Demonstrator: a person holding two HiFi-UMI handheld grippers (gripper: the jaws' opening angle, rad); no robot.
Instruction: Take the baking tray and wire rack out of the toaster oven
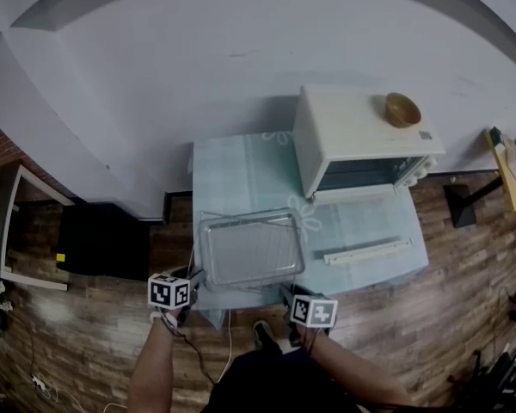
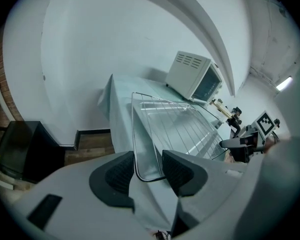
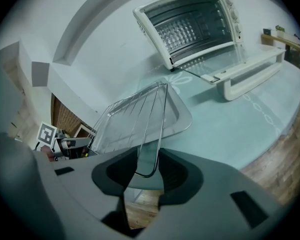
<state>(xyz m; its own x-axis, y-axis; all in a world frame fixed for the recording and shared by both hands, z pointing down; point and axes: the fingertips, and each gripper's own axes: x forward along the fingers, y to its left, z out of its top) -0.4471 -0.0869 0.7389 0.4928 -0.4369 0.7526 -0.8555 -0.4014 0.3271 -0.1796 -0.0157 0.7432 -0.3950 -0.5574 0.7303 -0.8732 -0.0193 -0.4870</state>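
head view shows a shallow, shiny metal tray [image 1: 254, 280] with rounded corners lying flat on the pale green table [image 1: 232, 170], a thin wire rack [image 1: 245, 229] resting on top of it, both out in front of the white oven [image 1: 361, 136] and beside its dropped door [image 1: 361, 222]. left gripper [image 2: 149, 166] has its jaws a little apart around the tray's near left corner, rim and rack wire running between the dark pads unpinched. right gripper [image 3: 147, 171] likewise stands slightly open astride the near right corner.
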